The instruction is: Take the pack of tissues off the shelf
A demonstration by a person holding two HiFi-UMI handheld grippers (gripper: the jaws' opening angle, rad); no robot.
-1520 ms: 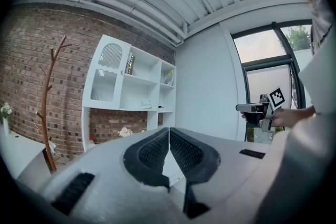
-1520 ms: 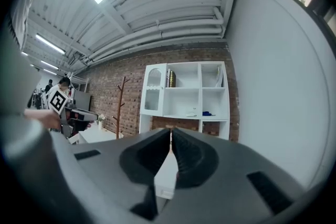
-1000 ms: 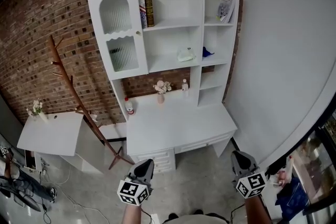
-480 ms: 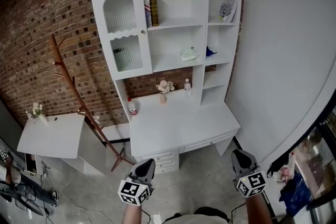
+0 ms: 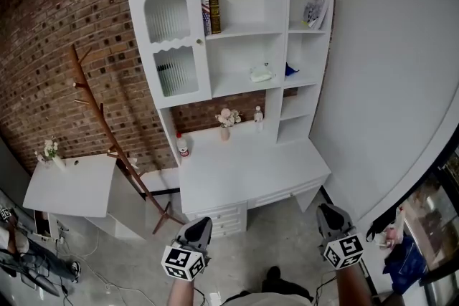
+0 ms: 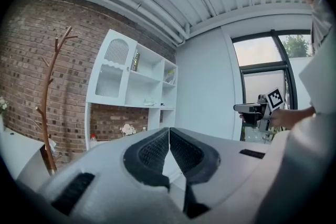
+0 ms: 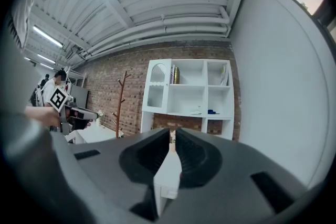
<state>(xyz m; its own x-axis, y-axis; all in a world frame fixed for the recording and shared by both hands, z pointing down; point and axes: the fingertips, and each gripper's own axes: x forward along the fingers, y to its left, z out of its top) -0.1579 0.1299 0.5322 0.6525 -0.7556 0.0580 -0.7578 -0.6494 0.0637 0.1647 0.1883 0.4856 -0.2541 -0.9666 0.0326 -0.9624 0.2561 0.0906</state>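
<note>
both shut, empty: left claw (image 5: 196,225), right claw (image 5: 328,213); i'd walk closer, then open one for the pack of tissues (image 5: 262,73) (middle shelf (image 5: 231,87))

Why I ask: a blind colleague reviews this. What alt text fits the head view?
A white shelf unit over a desk stands against a brick wall, the pack of tissues lying on its middle shelf. At the bottom edge, the left claw and right claw are shut, empty and well short of it.

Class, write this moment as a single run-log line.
stage: pre-reach | left hand-held gripper: shut, empty | right hand-held gripper: shut, empty | pack of tissues: on middle shelf, untouched
</note>
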